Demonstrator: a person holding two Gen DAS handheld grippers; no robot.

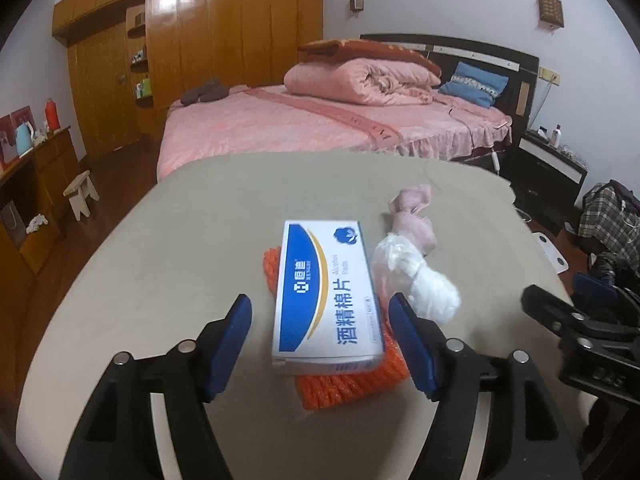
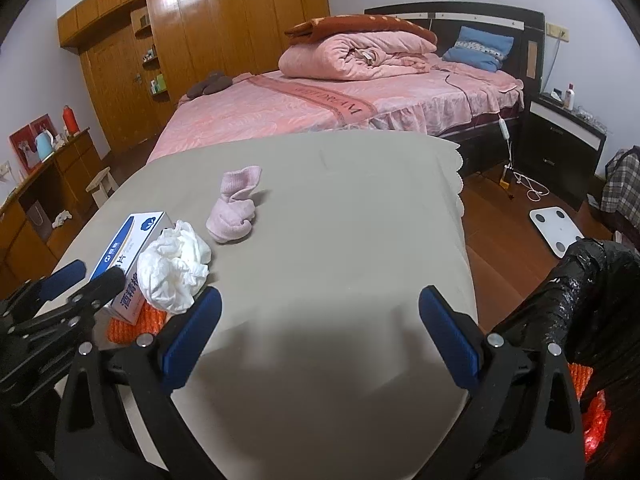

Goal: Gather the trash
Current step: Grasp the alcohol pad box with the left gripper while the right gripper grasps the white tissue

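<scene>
A white and blue alcohol-pad box lies on an orange foam net on the beige table. My left gripper is open, its blue pads on either side of the box's near end, apart from it. A crumpled white tissue and a pink sock lie to the right of the box. In the right wrist view the box, tissue and sock are at the left. My right gripper is open and empty over bare table.
A bin lined with a black bag stands at the table's right edge, with orange trash inside. A pink bed is behind the table. A white scale lies on the wooden floor. Wooden cabinets stand at the left.
</scene>
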